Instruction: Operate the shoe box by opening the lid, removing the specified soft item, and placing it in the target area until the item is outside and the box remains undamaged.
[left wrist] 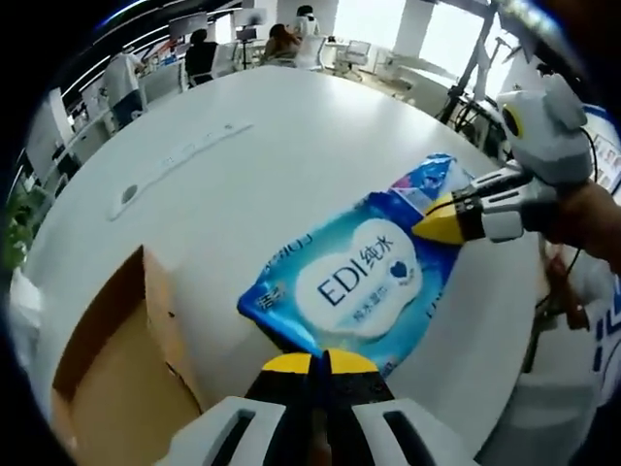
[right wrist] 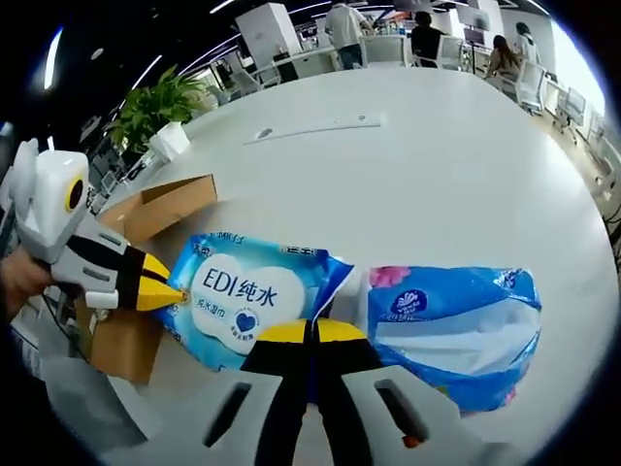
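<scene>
A round white table [left wrist: 243, 165] fills the middle of both views, with office desks and people far off along the top of each frame. The open brown shoe box [left wrist: 116, 359] sits at the lower left of the left gripper view; in the right gripper view it lies at the left edge, partly behind the other tool.

The soft item, a blue and white pack of wet wipes [left wrist: 354, 277], is already outside the box, stretched across the centre of the left gripper view. A second blue pack of tissues [right wrist: 456, 325] lies just beside it on the table, at the lower right of the right gripper view.

The left tool [left wrist: 310, 364] rises from the bottom centre of its view, its yellow tips closed on the near edge of the wipes pack. The right tool [right wrist: 310, 335] is likewise closed on the opposite edge, at the bottom centre of its own view and at the right of the left gripper view. So the pack is pinched at both ends and seems to hang slightly above the table, though whether it touches cannot be told.

The step in hand looks like setting the pack down. It would go best lowered level, both ends together, clear of the box wall and the tissue pack, and released only once it rests flat, so the thin wrapper is not torn.
</scene>
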Tool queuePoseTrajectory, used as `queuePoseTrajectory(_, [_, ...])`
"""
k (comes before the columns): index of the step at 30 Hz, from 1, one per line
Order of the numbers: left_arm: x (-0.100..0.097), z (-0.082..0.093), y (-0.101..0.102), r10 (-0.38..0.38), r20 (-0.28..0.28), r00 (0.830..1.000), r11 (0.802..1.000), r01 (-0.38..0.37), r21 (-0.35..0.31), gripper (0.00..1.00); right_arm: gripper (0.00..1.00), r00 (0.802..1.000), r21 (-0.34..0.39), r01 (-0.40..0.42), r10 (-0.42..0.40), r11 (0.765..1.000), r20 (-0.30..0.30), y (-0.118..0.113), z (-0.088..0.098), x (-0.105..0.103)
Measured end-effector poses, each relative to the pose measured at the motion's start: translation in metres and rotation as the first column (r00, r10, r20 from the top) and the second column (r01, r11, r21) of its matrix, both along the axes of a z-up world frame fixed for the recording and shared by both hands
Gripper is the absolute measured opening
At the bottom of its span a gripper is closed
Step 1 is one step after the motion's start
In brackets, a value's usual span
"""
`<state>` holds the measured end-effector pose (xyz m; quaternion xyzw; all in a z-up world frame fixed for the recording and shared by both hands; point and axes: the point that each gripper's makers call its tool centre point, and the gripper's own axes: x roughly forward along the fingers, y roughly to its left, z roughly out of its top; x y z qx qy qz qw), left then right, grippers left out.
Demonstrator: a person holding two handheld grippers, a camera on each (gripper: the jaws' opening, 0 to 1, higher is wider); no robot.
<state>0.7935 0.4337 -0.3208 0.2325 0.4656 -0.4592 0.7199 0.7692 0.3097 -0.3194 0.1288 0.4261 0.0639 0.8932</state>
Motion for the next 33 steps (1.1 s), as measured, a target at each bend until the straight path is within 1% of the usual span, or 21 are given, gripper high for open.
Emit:
queuePoseTrajectory(3, [0.000,-0.001,0.001,-0.018,0.009,1.000,1.000,0.018,0.008,0.02,0.00,1.000,-0.009,-0.007,0.007,1.000,-0.003,0.000,-0.003,0.004])
queuePoseTrajectory(6, [-0.001,-0.001,0.002,-0.045,0.023,0.999,0.999,0.044,0.014,0.03,0.00,1.000,-0.014,-0.009,0.009,1.000,-0.004,0.001,-0.004,0.002])
queuePoseTrajectory(7, [-0.002,0.000,0.003,-0.070,0.035,0.997,0.997,0.070,0.022,0.04,0.00,1.000,-0.016,-0.009,0.009,1.000,-0.003,0.000,-0.005,0.002])
queuePoseTrajectory(9, [-0.002,0.002,0.004,-0.081,0.048,0.996,0.996,0.080,0.025,0.05,0.00,1.000,-0.021,-0.013,0.013,1.000,-0.002,0.001,-0.004,0.001])
queuePoseTrajectory(12, [-0.003,0.008,0.006,-0.119,0.088,0.989,0.993,0.117,0.036,0.05,0.00,1.000,-0.024,-0.012,0.012,1.000,-0.003,-0.001,-0.004,0.002])
queuePoseTrajectory(13, [-0.003,0.010,0.007,-0.125,0.094,0.988,0.992,0.122,0.037,0.05,0.00,1.000,-0.028,-0.014,0.013,1.000,-0.002,0.000,-0.003,0.001])
queuePoseTrajectory(15, [-0.004,0.015,0.010,-0.128,0.101,0.987,0.992,0.125,0.032,0.06,0.00,1.000,-0.034,-0.016,0.016,0.999,0.000,0.001,-0.003,0.000])
queuePoseTrajectory(17, [-0.003,0.020,0.011,-0.129,0.114,0.985,0.992,0.127,0.023,0.08,0.00,1.000,-0.034,-0.016,0.016,0.999,0.003,0.003,0.000,-0.001])
queuePoseTrajectory(18, [-0.003,0.025,0.009,-0.124,0.120,0.985,0.992,0.125,0.000,0.10,0.00,1.000,-0.035,-0.019,0.019,0.999,0.006,0.003,0.000,-0.001])
queuePoseTrajectory(21, [-0.005,0.033,0.007,-0.126,0.129,0.984,0.991,0.129,-0.015,0.12,0.00,1.000,-0.036,-0.018,0.019,0.999,0.009,0.003,-0.001,0.000])
queuePoseTrajectory(22, [-0.005,0.036,0.005,-0.125,0.133,0.983,0.991,0.130,-0.031,0.13,0.00,1.000,-0.033,-0.013,0.013,0.999,0.010,0.002,0.000,0.000])
queuePoseTrajectory(27, [-0.007,0.043,0.007,-0.106,0.124,0.987,0.991,0.115,-0.065,0.17,0.02,1.000,-0.034,-0.010,0.011,0.999,0.028,0.002,0.007,-0.002])
queuePoseTrajectory(30, [-0.009,0.047,0.009,-0.089,0.111,0.990,0.991,0.099,-0.087,0.18,0.05,0.999,-0.024,0.002,-0.001,1.000,0.041,0.001,0.014,-0.002])
queuePoseTrajectory(33, [-0.011,0.052,0.011,-0.081,0.106,0.991,0.990,0.093,-0.107,0.19,0.06,0.999,-0.043,-0.003,0.004,0.999,0.042,-0.002,0.013,-0.002])
